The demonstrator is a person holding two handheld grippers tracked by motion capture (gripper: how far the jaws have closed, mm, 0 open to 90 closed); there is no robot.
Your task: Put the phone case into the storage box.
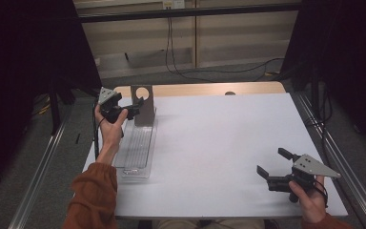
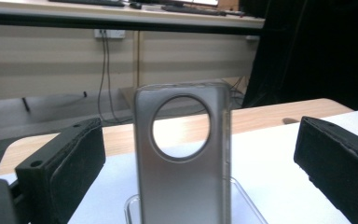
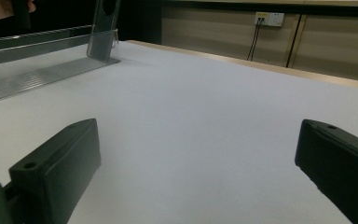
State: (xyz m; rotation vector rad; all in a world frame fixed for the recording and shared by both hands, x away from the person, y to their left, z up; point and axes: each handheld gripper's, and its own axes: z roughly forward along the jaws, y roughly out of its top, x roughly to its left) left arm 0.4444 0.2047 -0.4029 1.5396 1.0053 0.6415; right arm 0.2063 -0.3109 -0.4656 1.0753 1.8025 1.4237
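Note:
A grey phone case (image 1: 143,106) with a round hole near its top stands upright at the far end of a clear ribbed tray (image 1: 139,145) on the left of the white table. My left gripper (image 1: 135,109) is open just left of the case. In the left gripper view the case (image 2: 182,177) rises in the gap between the two black fingers (image 2: 63,172), touching neither. My right gripper (image 1: 271,161) hovers open with nothing in it near the table's front right corner. The right gripper view has the tray (image 3: 42,74) and the case (image 3: 103,32) far off at upper left.
The white table top (image 1: 219,138) spreads between the two grippers. A wooden strip (image 1: 200,89) runs along its far edge, with a small dark mark (image 1: 229,93) on it. Metal rails (image 1: 336,157) flank the table. Cables (image 1: 171,52) hang on the wall behind.

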